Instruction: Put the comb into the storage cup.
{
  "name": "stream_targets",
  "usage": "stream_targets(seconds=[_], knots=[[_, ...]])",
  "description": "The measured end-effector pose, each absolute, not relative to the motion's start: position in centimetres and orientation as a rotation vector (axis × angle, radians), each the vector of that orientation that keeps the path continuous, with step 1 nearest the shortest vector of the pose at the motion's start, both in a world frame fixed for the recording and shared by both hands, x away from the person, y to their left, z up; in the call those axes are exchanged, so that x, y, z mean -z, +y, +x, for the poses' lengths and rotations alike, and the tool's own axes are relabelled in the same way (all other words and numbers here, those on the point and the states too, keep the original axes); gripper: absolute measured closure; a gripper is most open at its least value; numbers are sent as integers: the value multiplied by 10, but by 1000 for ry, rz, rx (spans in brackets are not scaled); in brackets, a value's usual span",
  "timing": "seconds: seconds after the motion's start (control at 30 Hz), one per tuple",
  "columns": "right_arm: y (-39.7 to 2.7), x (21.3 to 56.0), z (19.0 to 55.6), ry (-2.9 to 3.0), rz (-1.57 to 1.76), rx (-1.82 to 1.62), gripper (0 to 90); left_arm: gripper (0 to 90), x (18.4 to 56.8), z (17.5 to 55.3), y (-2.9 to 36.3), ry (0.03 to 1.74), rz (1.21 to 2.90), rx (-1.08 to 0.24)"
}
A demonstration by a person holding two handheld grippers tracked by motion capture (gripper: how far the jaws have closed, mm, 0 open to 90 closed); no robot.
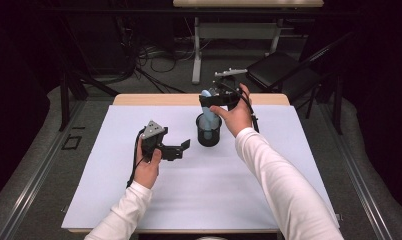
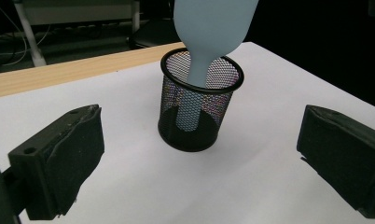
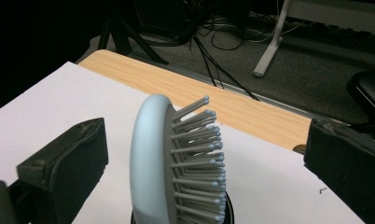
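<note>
White paper is covering the table (image 1: 139,200). Handle down, the blue hairbrush (image 2: 209,32) is leaning in the mesh cup (image 2: 199,112). Both the right gripper (image 1: 216,95) and the left gripper (image 1: 176,149) are hanging wide open, holding nothing. A bump could be tipping the cup.

Pale blue plastic hairbrush (image 1: 207,111), grey bristles; black wire-mesh cup (image 1: 209,131); white sheet (image 1: 199,195) over light wooden tabletop (image 1: 154,99); black grippers, white sleeves.
</note>
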State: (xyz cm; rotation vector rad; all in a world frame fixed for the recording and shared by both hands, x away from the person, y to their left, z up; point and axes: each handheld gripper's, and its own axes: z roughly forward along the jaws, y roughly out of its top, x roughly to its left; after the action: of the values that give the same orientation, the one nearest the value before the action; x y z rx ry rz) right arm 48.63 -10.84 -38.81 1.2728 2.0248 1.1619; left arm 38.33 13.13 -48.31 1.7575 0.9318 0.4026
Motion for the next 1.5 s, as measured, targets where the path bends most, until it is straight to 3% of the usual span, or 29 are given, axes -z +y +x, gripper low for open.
stream_targets(seconds=[1.5], knots=[[-107,367,477,2074,1217,-1145,0,10,486,389,133,964,1780,-343]])
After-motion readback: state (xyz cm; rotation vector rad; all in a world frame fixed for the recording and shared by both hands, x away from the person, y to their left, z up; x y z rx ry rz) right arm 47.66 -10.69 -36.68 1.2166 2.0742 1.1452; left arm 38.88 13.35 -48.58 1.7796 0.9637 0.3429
